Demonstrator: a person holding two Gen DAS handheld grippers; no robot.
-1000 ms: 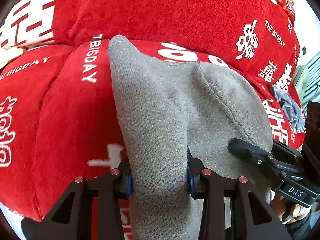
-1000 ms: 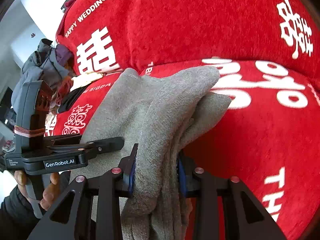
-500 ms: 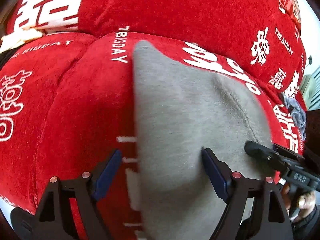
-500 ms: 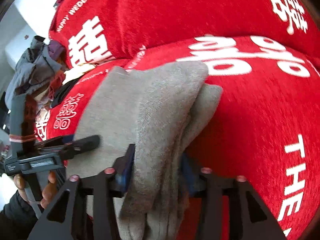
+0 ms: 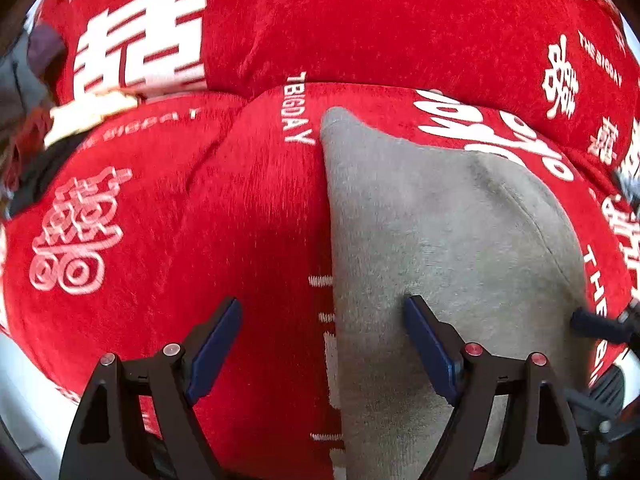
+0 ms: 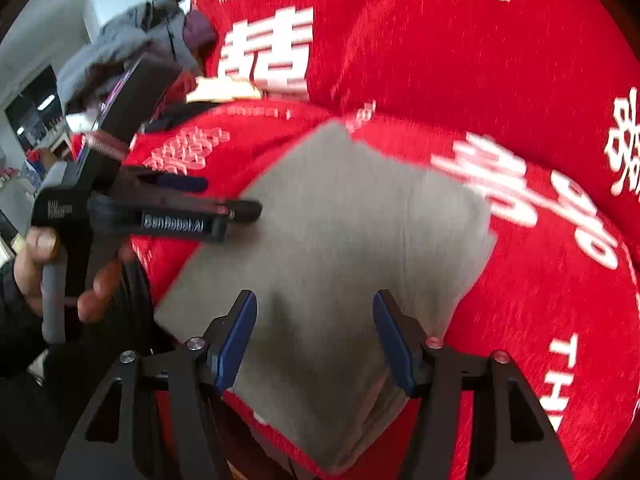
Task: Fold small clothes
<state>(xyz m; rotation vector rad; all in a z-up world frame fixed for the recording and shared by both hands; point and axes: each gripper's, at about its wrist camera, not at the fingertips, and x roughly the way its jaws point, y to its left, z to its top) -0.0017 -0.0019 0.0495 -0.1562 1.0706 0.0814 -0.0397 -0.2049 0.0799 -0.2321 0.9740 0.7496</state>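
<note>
Spreading apart, the left gripper's [image 5: 322,350] blue pads stood wide, having just been opening — nothing was pinched. The left edge of the grey cloth [image 5: 432,248] lay under the gap, one pad over bare red cover [image 5: 248,216], the other over the cloth. The right gripper [image 6: 314,338] had also just been opening; its pads were moderately apart, with the near corner of the cloth [image 6: 344,240] below them and not pressed. In the right view the cloth lay as a flat, folded square on the red seat cushion, free of both tools, one corner pointing toward the back cushion [image 6: 460,52]. A hand [image 6: 36,264] gripped the left tool's handle at the frame's edge. A heap of grey clothes [image 6: 124,48] sat further off, by the cushion's end.

By my reading, the step in hand was the release — the fold looked made and the cloth set down. Next would likely come lifting both tools clear without snagging the top layer, then either pressing the fold flat or reaching for another piece from the heap.
</note>
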